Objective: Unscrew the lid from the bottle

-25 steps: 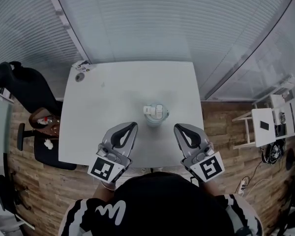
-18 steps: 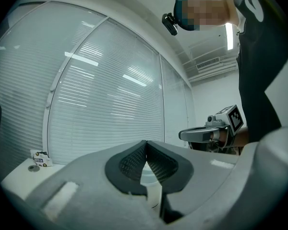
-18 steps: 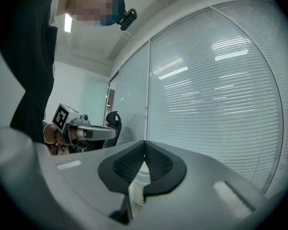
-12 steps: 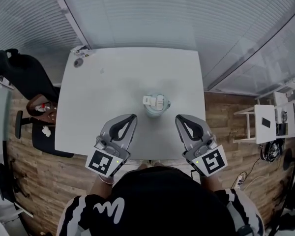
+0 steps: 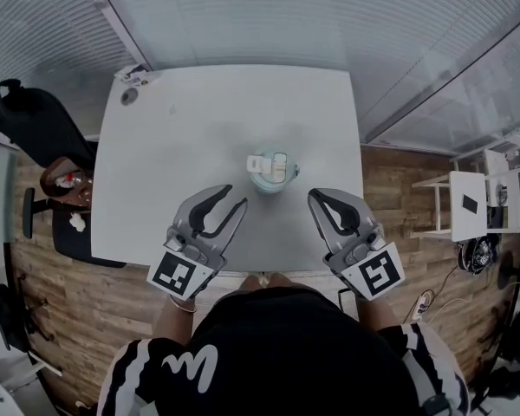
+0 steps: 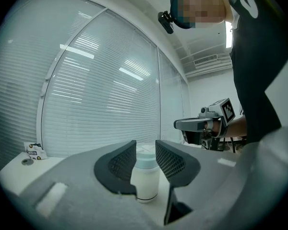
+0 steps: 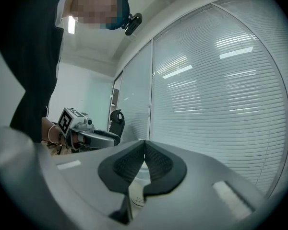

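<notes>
Though capped, the cylindrical bottle (image 6: 146,181) looks milky.

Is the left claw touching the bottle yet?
Apart. Head view shows bare table between the left claw and the bottle. Its jaws have just been opening, with nothing between them.

The setting is an office, of the meeting-room type. Glass partition walls (image 5: 243,16) fitted with closed horizontal blinds enclose a plain white table (image 5: 208,120). A black swivel office chair (image 5: 35,128) stands at the table's left edge. The floor (image 5: 399,189) is wood-pattern plank. A small white side table (image 5: 468,211) and loose cables (image 5: 481,254) occupy the right side. A ceiling air vent (image 6: 206,60) appears in the left gripper view.
</notes>
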The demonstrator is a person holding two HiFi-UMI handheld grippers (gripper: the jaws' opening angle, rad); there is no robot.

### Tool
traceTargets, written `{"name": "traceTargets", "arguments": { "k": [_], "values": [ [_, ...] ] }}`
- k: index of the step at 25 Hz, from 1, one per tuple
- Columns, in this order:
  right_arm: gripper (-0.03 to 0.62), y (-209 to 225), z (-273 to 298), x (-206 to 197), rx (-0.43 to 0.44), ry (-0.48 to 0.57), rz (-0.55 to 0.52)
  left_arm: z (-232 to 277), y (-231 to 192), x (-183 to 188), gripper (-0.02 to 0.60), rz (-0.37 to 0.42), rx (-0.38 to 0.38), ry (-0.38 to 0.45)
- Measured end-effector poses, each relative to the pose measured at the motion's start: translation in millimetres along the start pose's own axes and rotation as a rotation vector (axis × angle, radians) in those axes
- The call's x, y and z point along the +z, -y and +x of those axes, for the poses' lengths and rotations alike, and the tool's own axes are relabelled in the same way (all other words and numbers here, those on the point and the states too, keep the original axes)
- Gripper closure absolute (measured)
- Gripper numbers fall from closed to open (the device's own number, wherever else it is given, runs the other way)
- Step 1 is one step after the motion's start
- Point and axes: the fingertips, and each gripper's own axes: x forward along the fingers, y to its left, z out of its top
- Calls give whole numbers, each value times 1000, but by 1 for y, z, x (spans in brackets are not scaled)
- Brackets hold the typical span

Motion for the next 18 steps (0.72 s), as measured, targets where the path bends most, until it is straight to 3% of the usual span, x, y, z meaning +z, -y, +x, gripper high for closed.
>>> {"name": "traceTargets", "arguments": {
  "k": [4,9,18],
  "values": [
    [542,2,0,-3,8,2,17,5,2,-10,381,-6,-22,-19],
    [523,0,0,-8,19,-2,12,15,6,-27,280,-3,-60,-43],
    [399,2,2,-18,43,-10,34,29,3,-54,186,9,-74,-69]
  ]
}}
